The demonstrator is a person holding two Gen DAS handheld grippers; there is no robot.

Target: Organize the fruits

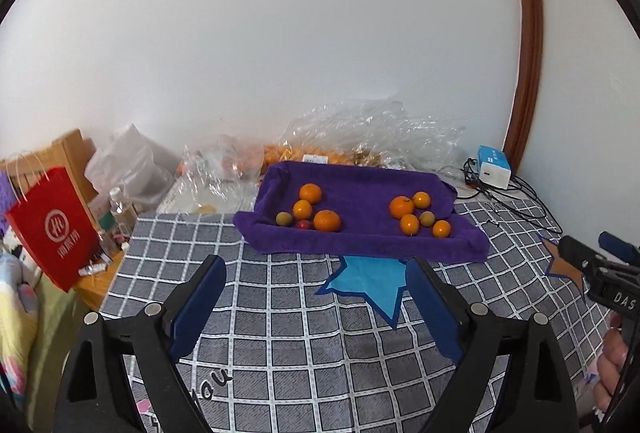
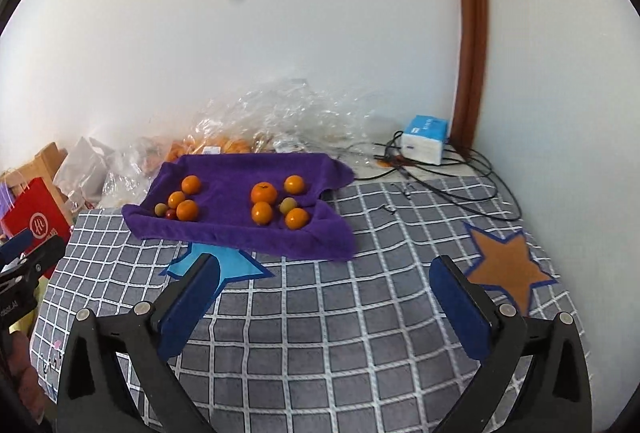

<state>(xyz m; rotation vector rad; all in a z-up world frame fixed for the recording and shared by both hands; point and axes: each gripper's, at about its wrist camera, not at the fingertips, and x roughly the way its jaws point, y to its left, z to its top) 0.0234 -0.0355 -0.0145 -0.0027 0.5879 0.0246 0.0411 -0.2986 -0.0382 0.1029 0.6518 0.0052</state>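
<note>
Left wrist view: left tongs [image 1: 314, 275] and right tongs [image 2: 326, 279] both gape wide, empty, above the checkered cloth [image 2: 320, 333].

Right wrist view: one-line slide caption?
Open right tool hovers over checked cloth, facing a purple towel tray holding two clusters of fruit.

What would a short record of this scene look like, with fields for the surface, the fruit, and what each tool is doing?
surface: checked grey cloth with a blue star and an orange star
holder: purple towel shaped like a tray
left fruit group: three oranges, one greenish fruit, one small red fruit
right fruit group: four oranges, one greenish fruit
left tool: open, holds nothing, short of the towel
right tool: open, holds nothing
behind: clear plastic bags, blue-white box, cables
</note>
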